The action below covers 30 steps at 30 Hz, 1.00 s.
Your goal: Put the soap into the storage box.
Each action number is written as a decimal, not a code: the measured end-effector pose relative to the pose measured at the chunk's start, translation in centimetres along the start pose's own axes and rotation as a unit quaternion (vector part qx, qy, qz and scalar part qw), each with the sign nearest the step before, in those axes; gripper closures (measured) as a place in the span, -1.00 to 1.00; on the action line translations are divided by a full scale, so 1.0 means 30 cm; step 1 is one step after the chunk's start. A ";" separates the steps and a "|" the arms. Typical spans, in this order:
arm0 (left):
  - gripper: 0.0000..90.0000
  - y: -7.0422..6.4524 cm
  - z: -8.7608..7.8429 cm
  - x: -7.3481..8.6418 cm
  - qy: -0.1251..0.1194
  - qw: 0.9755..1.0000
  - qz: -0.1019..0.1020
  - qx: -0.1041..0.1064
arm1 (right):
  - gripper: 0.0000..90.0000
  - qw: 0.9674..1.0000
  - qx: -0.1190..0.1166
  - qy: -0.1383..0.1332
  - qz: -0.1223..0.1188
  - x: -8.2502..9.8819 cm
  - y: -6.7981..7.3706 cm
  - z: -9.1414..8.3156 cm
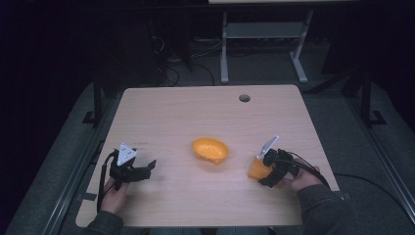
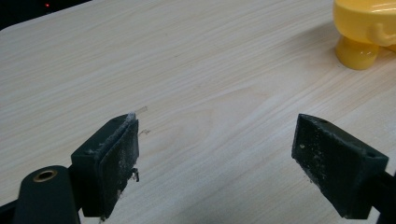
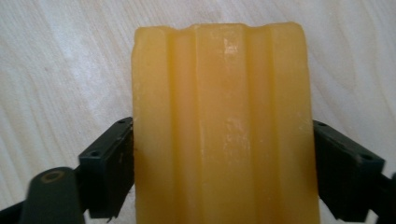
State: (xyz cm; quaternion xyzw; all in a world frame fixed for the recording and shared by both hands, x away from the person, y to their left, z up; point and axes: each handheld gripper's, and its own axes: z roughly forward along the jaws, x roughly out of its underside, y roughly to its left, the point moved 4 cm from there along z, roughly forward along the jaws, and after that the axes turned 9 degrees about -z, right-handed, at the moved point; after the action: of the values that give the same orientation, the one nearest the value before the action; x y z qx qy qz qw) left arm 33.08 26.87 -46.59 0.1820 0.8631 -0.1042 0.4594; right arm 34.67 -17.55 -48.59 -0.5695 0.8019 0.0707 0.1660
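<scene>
**Right Gripper Clamping Ribbed Block; Left Gripper Standing Spread**

In the high view, the pale wood-grain rectangular table (image 1: 161, 112) is carrying three items. An orange, shallow, speckled plastic bowl (image 1: 210, 151) is sitting near the table's centre. From that bowl, the right gripper (image 1: 261, 170) is lying toward 4 o'clock and the left gripper (image 1: 151, 165) toward 8 o'clock, each well apart from the bowl.

**Right gripper.** The right gripper is pinching an orange-yellow, ribbed, waxy rectangular block (image 1: 255, 169). In the right gripper view, the block (image 3: 224, 130) is standing lengthwise between the two black jaws, one jaw pressing its 9 o'clock side and the other its 3 o'clock side. Lengthwise ridges are running along the block's upper face. The block's far end is pointing toward 12 o'clock in that view, with bare table beyond it. In the high view, the block is projecting from the gripper toward the bowl, near the table's right edge. Whether the block is resting on the table or being held just above it cannot be told.

**Left gripper.** In the left gripper view, the left gripper (image 2: 215, 163) is standing with its jaws spread wide, with bare table between them. A yellow plastic footed vessel (image 2: 362, 32) is showing at 1 o'clock, resting on the table well apart from the jaws.
</scene>
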 end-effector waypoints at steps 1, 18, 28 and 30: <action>-0.69 0.000 0.000 0.000 0.001 1.000 0.000 0.000 | -0.58 1.000 0.003 0.000 -0.002 0.000 0.000 -0.003; -0.69 0.005 -0.008 0.002 -0.001 1.000 -0.008 -0.001 | -0.54 1.000 -0.012 -0.014 -0.001 -0.009 0.008 -0.031; -0.69 0.006 -0.011 0.002 -0.001 1.000 -0.008 0.000 | -0.54 0.999 -0.011 -0.026 -0.017 -0.059 0.002 -0.071; -0.69 0.008 -0.011 0.002 -0.001 1.000 -0.008 0.000 | -0.54 0.999 -0.014 -0.026 -0.015 -0.067 0.001 -0.074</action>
State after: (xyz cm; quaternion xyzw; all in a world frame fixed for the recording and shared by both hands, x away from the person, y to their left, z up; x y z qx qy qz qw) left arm 32.89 27.22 -46.44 0.1752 0.8640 -0.1076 0.4596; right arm 34.83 -16.42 -45.81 -0.5819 0.7877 0.0941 0.1793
